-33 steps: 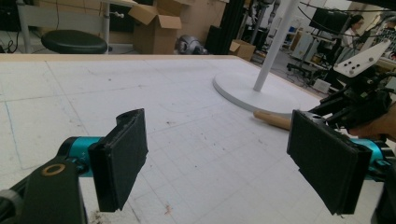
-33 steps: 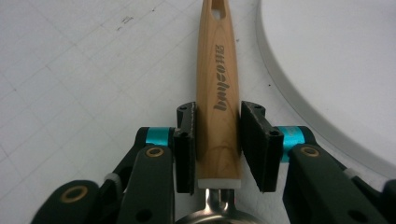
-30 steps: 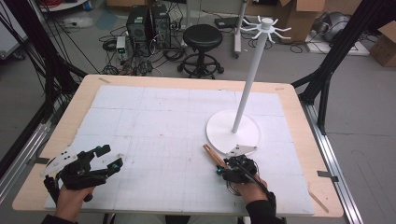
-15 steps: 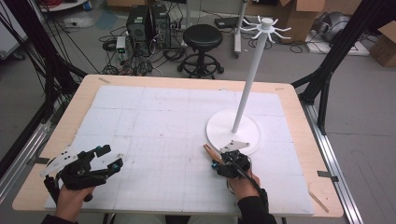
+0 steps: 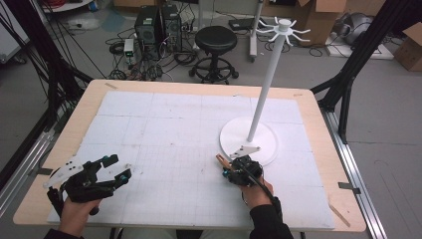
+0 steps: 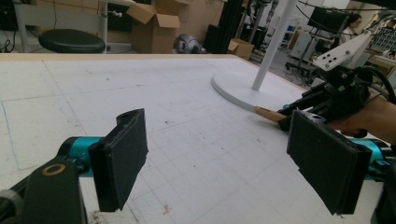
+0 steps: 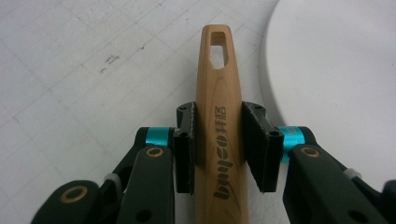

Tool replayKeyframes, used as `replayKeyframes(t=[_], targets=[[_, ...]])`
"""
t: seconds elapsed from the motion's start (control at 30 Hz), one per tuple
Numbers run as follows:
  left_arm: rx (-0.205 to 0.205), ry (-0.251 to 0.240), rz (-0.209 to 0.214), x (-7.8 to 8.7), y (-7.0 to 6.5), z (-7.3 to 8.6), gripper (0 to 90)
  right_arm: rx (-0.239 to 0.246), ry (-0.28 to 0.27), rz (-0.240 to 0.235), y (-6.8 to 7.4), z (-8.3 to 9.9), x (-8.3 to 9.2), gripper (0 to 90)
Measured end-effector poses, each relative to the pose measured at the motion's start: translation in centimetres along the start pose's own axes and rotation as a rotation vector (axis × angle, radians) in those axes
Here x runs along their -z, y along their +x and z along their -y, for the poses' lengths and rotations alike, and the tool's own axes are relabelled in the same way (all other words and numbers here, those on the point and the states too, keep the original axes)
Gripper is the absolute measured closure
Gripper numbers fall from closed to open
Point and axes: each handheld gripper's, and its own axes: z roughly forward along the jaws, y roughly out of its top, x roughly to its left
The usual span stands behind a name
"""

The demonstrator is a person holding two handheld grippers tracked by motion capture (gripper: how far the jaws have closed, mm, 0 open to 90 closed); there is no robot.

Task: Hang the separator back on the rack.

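Two tools sit low over the desk (image 5: 164,124): right tool (image 7: 218,140) clamped on a wooden handle (image 7: 218,93) just beside the white stand base (image 5: 263,142), left tool (image 6: 224,158) spread apart.

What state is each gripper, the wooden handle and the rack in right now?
Left gripper: open, nothing between its jaws, low over the table.
Right gripper: shut on the wooden handle.
Wooden handle: clamped between the pads, slotted end pointing out.
Rack: upright on its round base, hooks bare.

Black two-jaw left gripper (image 6: 224,168) and right gripper (image 7: 219,149): flat black pads, teal collars, brass-ringed pivots, grey three-cornered top plates; dark sleeve (image 5: 268,221).
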Motion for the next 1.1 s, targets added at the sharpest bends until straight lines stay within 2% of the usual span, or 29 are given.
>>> replayKeyframes(t=[0.13, 0.27, 0.37, 0.4, 0.43, 0.47, 0.5, 0.63, 0.67, 0.73, 0.87, 0.97, 1.1], targets=[[0.000, 0.002, 0.001, 0.0, 0.0, 0.0, 20.7, 0.010, -0.005, -0.007, 0.2, 0.0, 0.2, 66.5], [-0.003, 0.004, 0.002, 0.0, 0.0, 0.0, 20.7, -0.005, -0.054, -0.034, 0.3, 0.0, 0.9, 66.6], [0.001, 0.001, 0.002, 0.0, 0.0, 0.0, 20.7, -0.024, -0.114, -0.080, 0.3, 0.0, 2.0, 66.8], [0.003, 0.000, 0.006, 0.0, 0.0, 0.0, 20.7, -0.024, -0.114, -0.080, 0.3, 0.0, 2.0, 66.8], [0.006, -0.001, 0.011, 0.0, -0.1, 0.0, 20.8, -0.025, -0.133, -0.101, 0.3, 0.0, 2.4, 66.8], [0.010, -0.001, 0.018, 0.0, -0.1, 0.0, 21.3, -0.031, -0.173, -0.135, 0.4, 0.1, 3.1, 66.9], [0.012, -0.001, 0.028, 0.0, -0.1, -0.1, 21.3, -0.031, -0.173, -0.135, 0.4, 0.1, 3.1, 66.9], [0.019, -0.010, 0.068, -0.2, -0.4, -0.5, 22.6, -0.035, -0.243, -0.197, 0.9, 0.0, 4.7, 66.9], [0.015, -0.012, 0.082, -0.2, -0.5, -0.6, 25.5, -0.028, -0.274, -0.225, 1.3, 0.0, 5.3, 66.9], [0.020, -0.021, 0.119, -0.3, -0.7, -0.9, 26.6, -0.027, -0.286, -0.241, 1.5, 0.0, 5.7, 66.9], [0.040, -0.063, 0.206, -0.6, -1.3, -2.2, 30.4, -0.004, -0.347, -0.336, 2.7, -0.2, 6.8, 66.9], [0.055, -0.068, 0.289, -1.2, -1.9, -3.3, 30.6, 0.035, -0.381, -0.398, 3.9, -0.4, 7.4, 66.9], [0.046, -0.081, 0.397, -2.7, -3.2, -4.5, 29.0, 0.073, -0.441, -0.487, 5.2, -0.8, 7.9, 66.8]])
